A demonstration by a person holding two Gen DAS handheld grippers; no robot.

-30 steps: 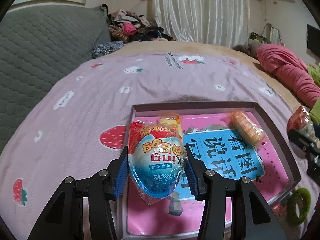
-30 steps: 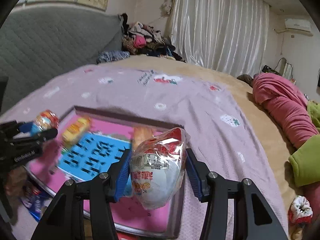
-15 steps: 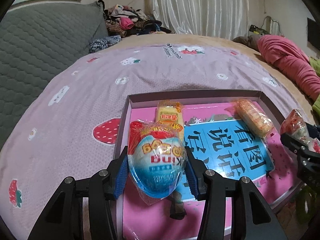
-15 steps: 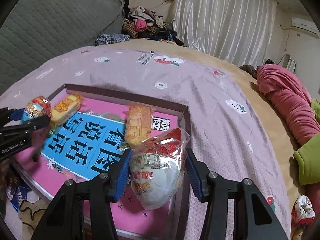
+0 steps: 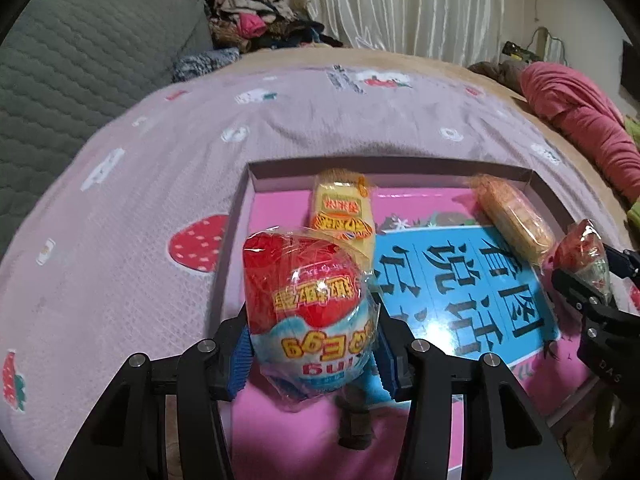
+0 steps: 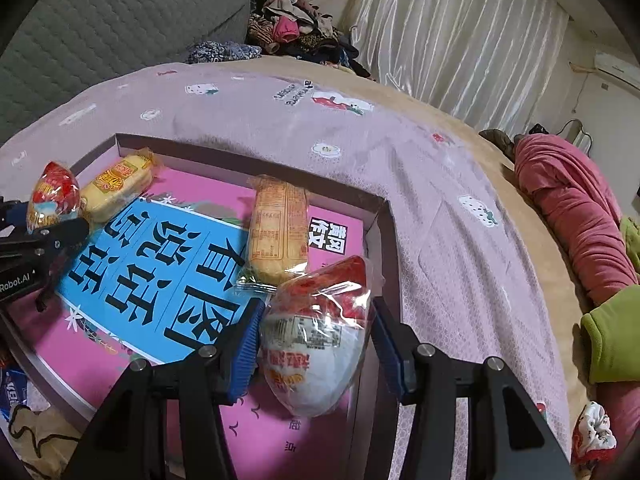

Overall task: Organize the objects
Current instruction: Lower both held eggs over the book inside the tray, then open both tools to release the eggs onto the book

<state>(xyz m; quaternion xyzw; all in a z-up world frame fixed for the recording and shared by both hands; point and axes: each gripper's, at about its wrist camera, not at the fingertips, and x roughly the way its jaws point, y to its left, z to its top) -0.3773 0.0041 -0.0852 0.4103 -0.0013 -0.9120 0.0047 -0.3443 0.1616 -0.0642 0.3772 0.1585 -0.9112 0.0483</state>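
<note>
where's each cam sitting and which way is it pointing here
Left wrist: sits on the left gripper, looking down along its fingers at a wrapped toy egg clamped over the pink tray's left end; the right gripper shows at the right edge.
Right wrist: sits on the right gripper, aimed down at its own wrapped egg over the tray's right corner; the left gripper shows at left.
Shared: tray, yellow snack pack, orange cracker pack, purple strawberry bedspread.

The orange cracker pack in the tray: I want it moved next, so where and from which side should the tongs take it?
Grip the orange cracker pack across its narrow middle, coming from above. It lies flat on the tray, long and slim, so its two long sides are probably easiest to pinch. Its near end lies close to the wrapped egg held in the right tongs.
</note>
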